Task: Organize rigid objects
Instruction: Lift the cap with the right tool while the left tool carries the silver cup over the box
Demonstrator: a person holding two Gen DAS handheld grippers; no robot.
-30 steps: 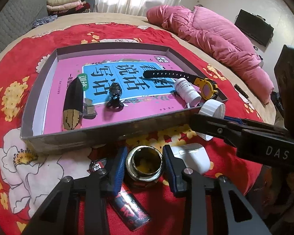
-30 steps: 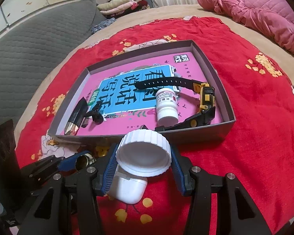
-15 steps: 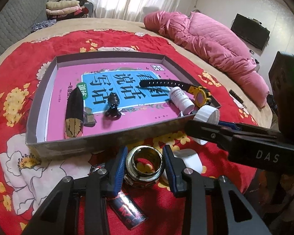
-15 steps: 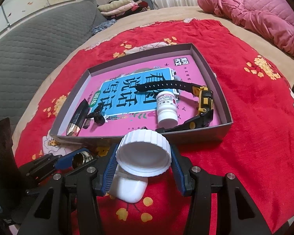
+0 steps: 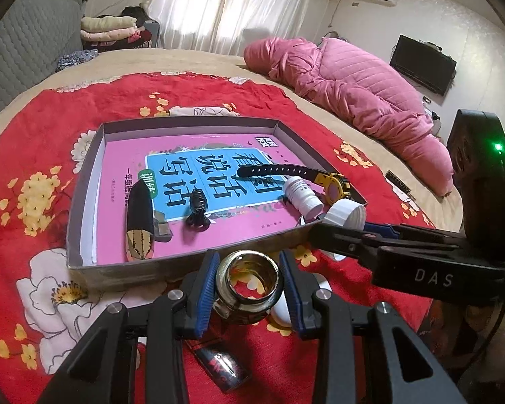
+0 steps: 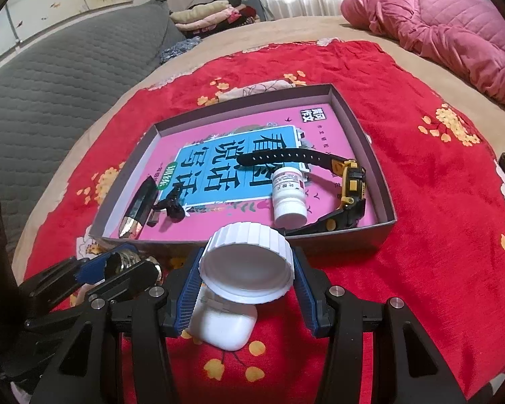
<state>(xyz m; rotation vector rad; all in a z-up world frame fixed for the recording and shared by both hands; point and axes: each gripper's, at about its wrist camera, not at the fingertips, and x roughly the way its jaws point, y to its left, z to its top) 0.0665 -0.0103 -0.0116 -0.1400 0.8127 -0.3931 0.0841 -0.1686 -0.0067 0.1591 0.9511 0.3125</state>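
Both grippers carry a load just short of the grey cardboard tray [image 5: 84, 181], which lies on the red floral bedspread [image 5: 67, 107] with a pink-and-blue book [image 5: 198, 168] lining its bottom.

The left gripper [image 5: 249, 277] is clamped on a small brass-coloured metal ring [image 5: 250, 277] — its blue pads press the ring's two sides, with the opening facing the camera. The ring looks lifted clear of the cloth, probably so it can pass over the tray's near wall.

The right gripper [image 6: 245, 269] is closed on a white ribbed bottle cap [image 6: 247, 262], held by its rim with the hollow side toward the camera. Gripping across the ribs likely gives a surer hold than the smooth top would. It hangs above a white earbud case [image 6: 224, 325] lying on the bedspread, apparently not yet collected.

Already in the tray are a black-and-yellow wristwatch [image 6: 348, 181], a white pill bottle [image 6: 288, 195] on its side, a black hair clip [image 6: 171, 207] and a dark, gold-tipped object [image 5: 139, 219] — spread apart, leaving free space near the front wall. A dark lighter-like item [image 5: 219, 367] lies on the cloth beneath the left gripper, outside the tray.
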